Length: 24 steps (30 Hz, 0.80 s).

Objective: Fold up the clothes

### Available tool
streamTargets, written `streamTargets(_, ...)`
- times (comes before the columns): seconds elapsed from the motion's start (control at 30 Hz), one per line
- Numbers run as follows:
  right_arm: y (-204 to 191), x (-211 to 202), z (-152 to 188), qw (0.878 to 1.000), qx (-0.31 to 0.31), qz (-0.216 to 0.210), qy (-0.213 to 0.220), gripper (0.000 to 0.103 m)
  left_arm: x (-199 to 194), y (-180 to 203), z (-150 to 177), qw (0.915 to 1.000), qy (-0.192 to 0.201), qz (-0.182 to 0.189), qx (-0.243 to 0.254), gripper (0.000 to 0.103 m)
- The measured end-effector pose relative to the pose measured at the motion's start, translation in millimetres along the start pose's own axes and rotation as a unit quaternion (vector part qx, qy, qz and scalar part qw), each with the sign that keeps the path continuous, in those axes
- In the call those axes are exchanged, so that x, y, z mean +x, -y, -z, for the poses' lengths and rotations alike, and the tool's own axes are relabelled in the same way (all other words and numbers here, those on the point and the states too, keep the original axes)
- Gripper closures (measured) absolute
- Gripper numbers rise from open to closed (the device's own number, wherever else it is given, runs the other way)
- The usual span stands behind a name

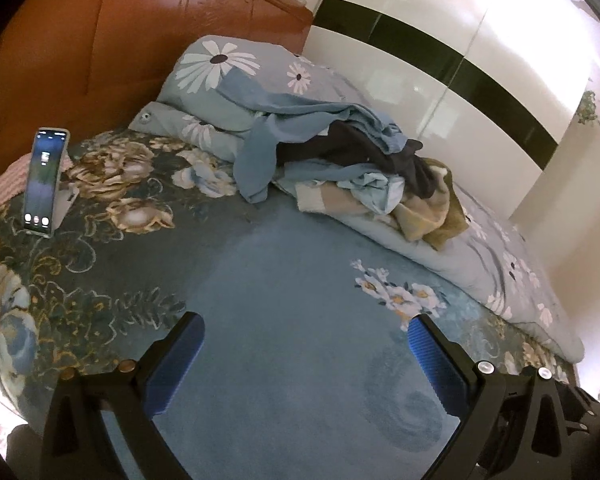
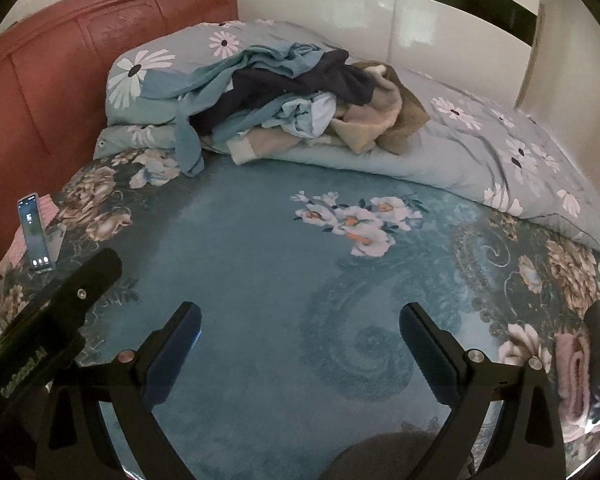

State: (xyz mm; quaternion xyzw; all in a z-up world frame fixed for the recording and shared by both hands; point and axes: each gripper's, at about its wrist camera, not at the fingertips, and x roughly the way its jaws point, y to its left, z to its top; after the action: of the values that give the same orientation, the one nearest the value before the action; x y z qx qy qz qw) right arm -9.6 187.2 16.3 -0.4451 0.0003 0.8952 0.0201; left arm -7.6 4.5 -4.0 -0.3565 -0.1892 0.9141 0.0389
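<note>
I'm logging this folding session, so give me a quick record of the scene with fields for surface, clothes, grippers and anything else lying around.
surface: bed with blue floral bedspread
clothes: unfolded pile on the daisy-print quilt, far side of the bed
left gripper: open, empty, over bare bedspread
right gripper: open, empty, over bare bedspread
other: lit phone propped up near the headboard
progress: no garment picked up yet

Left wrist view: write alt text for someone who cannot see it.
The open left gripper hovers empty above a blue floral bedspread. Beyond it, a pile of unfolded clothes lies on a daisy-print quilt. A lit phone stands propped at left, near the wooden headboard.
</note>
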Motion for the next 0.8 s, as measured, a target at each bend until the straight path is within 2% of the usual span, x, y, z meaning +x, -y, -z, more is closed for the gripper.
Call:
streamTargets(0.3, 1, 12, -2, 1.000, 0.013, -0.012, -0.013, 0.003, 25, -7, -4, 0.9999, -0.016, 0.004, 0.002, 0.000)
streamTargets(0.53, 7, 27, -8, 1.000, 0.015, 0.003, -0.017, 0.001, 46, -15, -11, 0.9992, -0.031, -0.022, 0.009, 0.000)
streamTargets(0.7, 8, 43, -24, 0.999, 0.016, 0.008, -0.030, 0.001, 64, -23, -15, 0.9982, -0.048, -0.030, 0.018, 0.000)
streamTargets(0.8, 6, 56, -38, 0.999, 0.010, 0.005, -0.037, 0.001, 75, -27, -16, 0.9982, -0.055, -0.020, 0.007, 0.000)
